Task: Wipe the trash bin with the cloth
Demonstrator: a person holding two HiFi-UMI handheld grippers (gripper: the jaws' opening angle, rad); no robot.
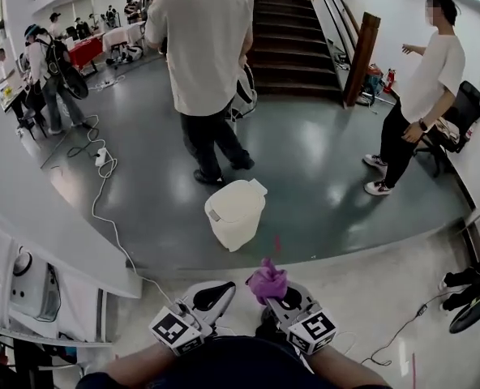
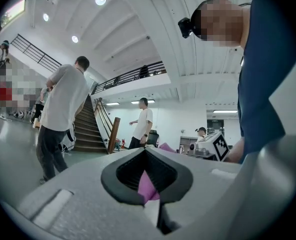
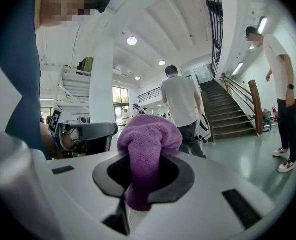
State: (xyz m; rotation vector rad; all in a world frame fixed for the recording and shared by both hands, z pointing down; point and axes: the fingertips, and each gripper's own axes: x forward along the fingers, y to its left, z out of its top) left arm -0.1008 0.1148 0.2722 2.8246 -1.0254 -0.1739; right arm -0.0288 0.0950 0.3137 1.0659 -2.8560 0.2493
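Observation:
The cream trash bin [image 1: 234, 211], lid down, stands on the grey floor a short way ahead of me. A purple cloth [image 1: 267, 281] is bunched in my right gripper [image 1: 276, 296], which is shut on it. In the right gripper view the cloth [image 3: 147, 151] bulges up out of the jaws of that gripper [image 3: 143, 180]. My left gripper [image 1: 214, 293] sits beside it, close to my body, with its jaws together. A thin pink sliver shows in the hollow of the left gripper [image 2: 147, 178]. Both grippers are well short of the bin.
A person in a white shirt and dark trousers [image 1: 206, 71] stands just behind the bin. Another person [image 1: 422, 96] stands at the right near an office chair [image 1: 461, 113]. A staircase [image 1: 293, 35] rises behind. A white cable [image 1: 102, 193] and a counter [image 1: 29, 258] are on the left.

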